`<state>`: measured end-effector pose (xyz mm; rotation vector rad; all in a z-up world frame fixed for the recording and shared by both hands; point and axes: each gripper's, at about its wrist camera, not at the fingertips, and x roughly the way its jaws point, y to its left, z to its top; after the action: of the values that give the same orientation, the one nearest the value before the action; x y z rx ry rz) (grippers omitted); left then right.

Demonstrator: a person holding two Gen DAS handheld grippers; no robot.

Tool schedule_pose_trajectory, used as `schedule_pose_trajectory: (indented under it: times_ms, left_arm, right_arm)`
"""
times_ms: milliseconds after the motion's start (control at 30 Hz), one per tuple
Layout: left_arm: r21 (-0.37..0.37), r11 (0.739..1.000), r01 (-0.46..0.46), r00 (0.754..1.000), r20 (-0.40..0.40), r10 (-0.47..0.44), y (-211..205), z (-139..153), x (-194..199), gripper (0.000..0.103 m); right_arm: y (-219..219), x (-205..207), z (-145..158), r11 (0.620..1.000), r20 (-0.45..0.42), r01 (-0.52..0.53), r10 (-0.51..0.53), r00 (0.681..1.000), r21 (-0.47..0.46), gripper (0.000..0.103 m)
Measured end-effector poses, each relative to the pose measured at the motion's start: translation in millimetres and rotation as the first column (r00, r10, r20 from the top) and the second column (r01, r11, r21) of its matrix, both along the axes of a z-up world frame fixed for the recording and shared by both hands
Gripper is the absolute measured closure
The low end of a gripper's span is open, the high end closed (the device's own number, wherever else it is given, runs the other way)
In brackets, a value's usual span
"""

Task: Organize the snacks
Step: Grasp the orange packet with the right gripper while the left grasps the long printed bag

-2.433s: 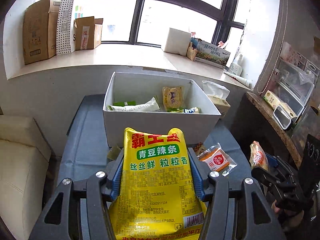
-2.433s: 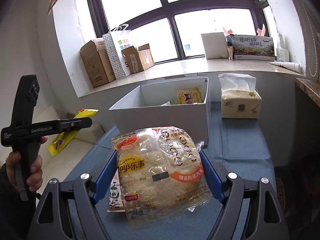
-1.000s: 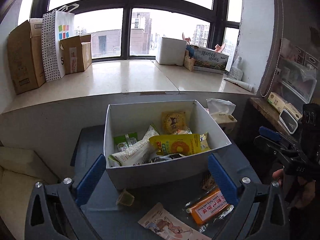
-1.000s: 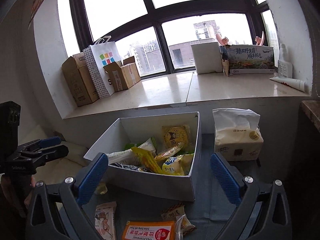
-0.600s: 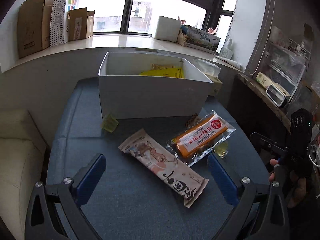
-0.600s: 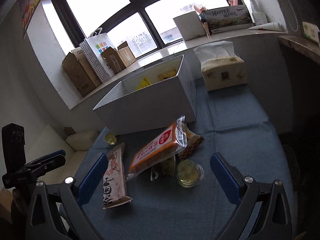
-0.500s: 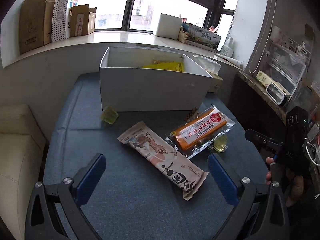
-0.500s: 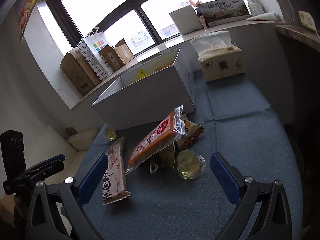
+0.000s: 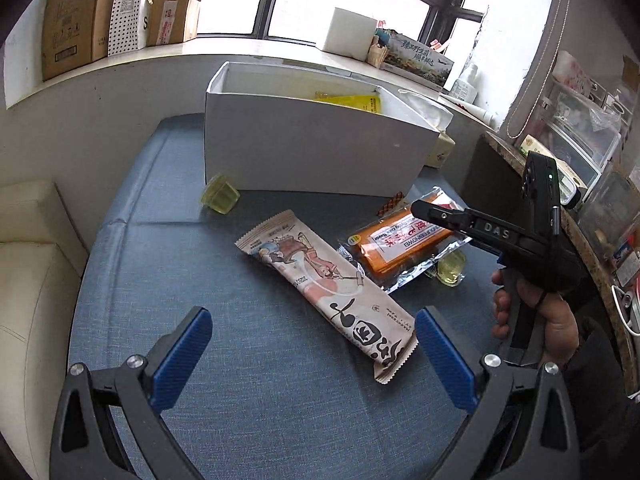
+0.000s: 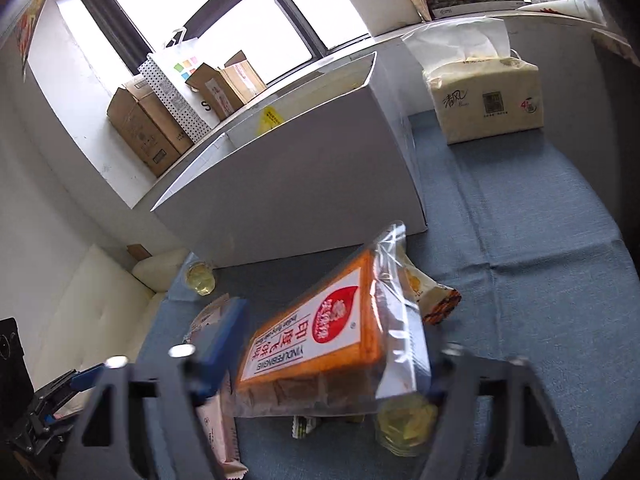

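Note:
A white box [image 9: 308, 152] with a yellow snack bag [image 9: 348, 101] inside stands on the blue table [image 9: 168, 272]; it also shows in the right wrist view [image 10: 288, 184]. A long beige snack packet [image 9: 332, 284] lies just ahead of my open, empty left gripper [image 9: 312, 344]. An orange biscuit pack [image 9: 404, 244] in clear wrap lies to its right. In the right wrist view my right gripper [image 10: 332, 356] has its jaws around this orange pack [image 10: 320, 344], still apart from its sides. My right gripper also shows in the left wrist view [image 9: 424, 208].
Small yellow jelly cups sit by the box [image 9: 220, 199], near the orange pack [image 9: 450, 268] and under my right gripper [image 10: 404, 416]. A small orange packet [image 10: 432, 296] lies behind the pack. A tissue pack [image 10: 484, 100] stands at the right. A cream sofa [image 9: 28, 264] borders the table's left.
Both grippers let their snacks go into the box and dropped low over the table. My right gripper has closed in on the orange pack; my left has neared the beige packet.

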<state>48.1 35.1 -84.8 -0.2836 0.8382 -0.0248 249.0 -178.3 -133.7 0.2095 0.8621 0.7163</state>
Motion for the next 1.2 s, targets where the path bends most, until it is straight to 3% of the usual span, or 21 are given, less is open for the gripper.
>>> schedule_pose_trajectory:
  times_ms: [33, 100, 300, 633, 933, 967, 1033, 1100, 1200]
  left_arm:
    - [-0.002, 1.0, -0.002, 1.0, -0.008, 0.002, 0.4, -2.4, 0.5, 0.0]
    - [-0.007, 1.0, -0.005, 1.0, -0.014, 0.005, 0.6, -5.5, 0.8, 0.0]
    - [-0.016, 1.0, -0.013, 0.999, -0.046, 0.012, -2.1, -11.5, 8.5, 0.0]
    - [0.02, 0.999, -0.031, 0.987, -0.159, 0.034, -29.6, -29.4, 57.4, 0.0]
    - [0.131, 0.981, -0.14, 0.95, -0.263, 0.171, -48.7, -59.3, 103.5, 0.001]
    - [0.139, 0.981, -0.137, 0.947, -0.273, 0.171, -49.7, -62.3, 105.2, 0.005]
    - [0.192, 0.973, -0.129, 0.949, -0.262, 0.177, -53.9, -61.0, 104.8, 0.025]
    - [0.172, 0.977, -0.124, 0.951, -0.259, 0.166, -51.5, -57.8, 100.9, 0.04]
    - [0.121, 0.987, -0.108, 0.956, -0.26, 0.137, -42.0, -52.9, 91.3, 0.044]
  right_arm:
    - [3.5, 0.5, -0.3, 1.0, 0.0, 0.006, -0.006, 1.0, -0.029, 0.069]
    - [0.8, -1.9, 2.4, 1.0, 0.003, -0.006, 0.006, 1.0, 0.025, 0.077]
    - [-5.5, -24.2, 34.1, 0.996, 0.097, -0.033, 0.024, 0.995, 0.087, 0.089]
    - [-46.4, -73.1, 93.2, 0.992, 0.251, 0.018, -0.048, 0.967, 0.123, 0.09]
    - [-93.6, -102.7, 110.2, 0.988, 0.311, 0.107, -0.137, 0.94, 0.111, 0.09]
    - [-95.3, -103.3, 109.1, 0.988, 0.308, 0.113, -0.142, 0.941, 0.11, 0.09]
    - [-98.1, -103.4, 105.2, 0.988, 0.301, 0.112, -0.139, 0.944, 0.105, 0.09]
    - [-97.9, -103.4, 102.3, 0.988, 0.291, 0.111, -0.138, 0.947, 0.107, 0.09]
    - [-95.0, -106.4, 100.8, 0.989, 0.291, 0.106, -0.132, 0.948, 0.104, 0.09]
